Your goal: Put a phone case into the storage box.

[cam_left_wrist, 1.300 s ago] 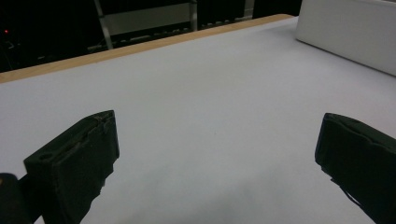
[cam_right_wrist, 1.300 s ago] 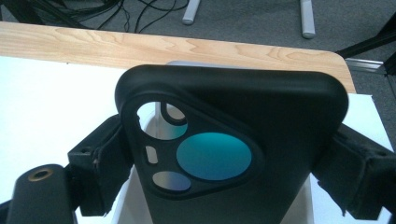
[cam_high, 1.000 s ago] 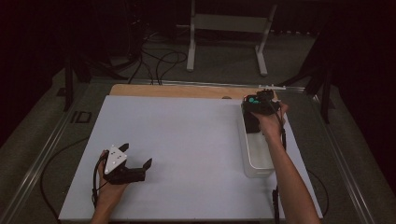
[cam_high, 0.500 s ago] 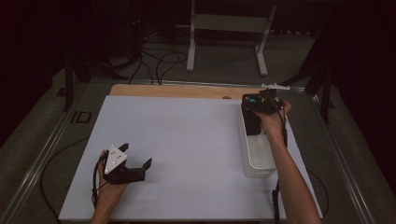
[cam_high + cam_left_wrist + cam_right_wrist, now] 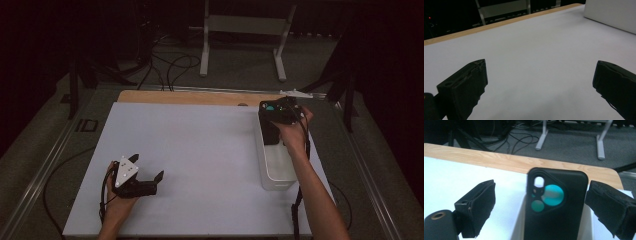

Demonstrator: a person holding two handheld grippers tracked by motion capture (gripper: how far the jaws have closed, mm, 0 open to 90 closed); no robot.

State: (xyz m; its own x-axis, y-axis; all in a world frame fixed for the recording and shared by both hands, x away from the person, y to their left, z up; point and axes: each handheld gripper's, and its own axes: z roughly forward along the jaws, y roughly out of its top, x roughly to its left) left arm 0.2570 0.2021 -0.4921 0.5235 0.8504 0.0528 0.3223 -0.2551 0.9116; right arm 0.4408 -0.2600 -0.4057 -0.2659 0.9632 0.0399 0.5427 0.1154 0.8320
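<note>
At the far right of the table [image 5: 200, 145], the right gripper [image 5: 274, 116] hangs over the far end of a white bin [image 5: 280, 176], with the person's hand wrapped around it. In the right gripper view, a black phone case [image 5: 560, 205] stands upright between the two jaws, camera cutouts showing teal through them. The jaws are spread wide, and there's a gap on both sides of the case, so nothing is clamped; the case's lower end drops out of view, and I can't tell what it rests on. The bin runs along the table's right side, from far to near. Over at the near left, the left gripper [image 5: 150, 183] sits low over the white surface, well apart from the bin. Its jaws are spread wide too, with just bare table between them in the left gripper view, and a corner of the bin [image 5: 614, 15] shows far right there.
</note>
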